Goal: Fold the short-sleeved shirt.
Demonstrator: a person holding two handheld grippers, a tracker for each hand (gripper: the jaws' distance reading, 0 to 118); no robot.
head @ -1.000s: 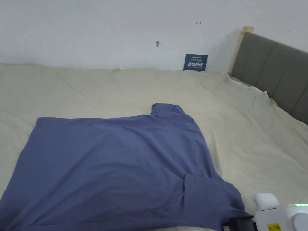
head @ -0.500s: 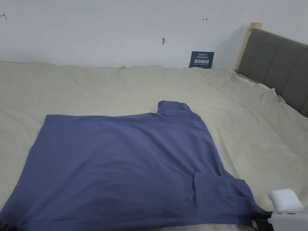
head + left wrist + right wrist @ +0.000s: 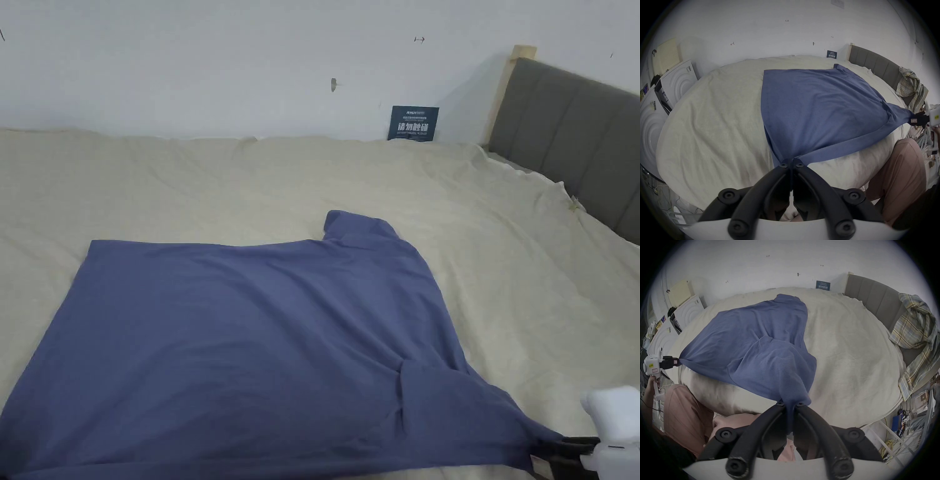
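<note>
Head view: one shirt (image 3: 250, 350) | two grippers, jaws clamped on it

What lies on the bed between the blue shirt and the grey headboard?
Bare cream sheet lies between the blue shirt and the grey headboard, as the head view shows.

Short-sleeved shirt (image 3: 237, 337): plain slate blue. Bed sheet (image 3: 531, 262): cream; headboard (image 3: 575, 144): grey, panelled. Shirt draped on headboard (image 3: 914, 331): yellow, grey and white plaid; wall sign (image 3: 412, 122): dark blue.
</note>
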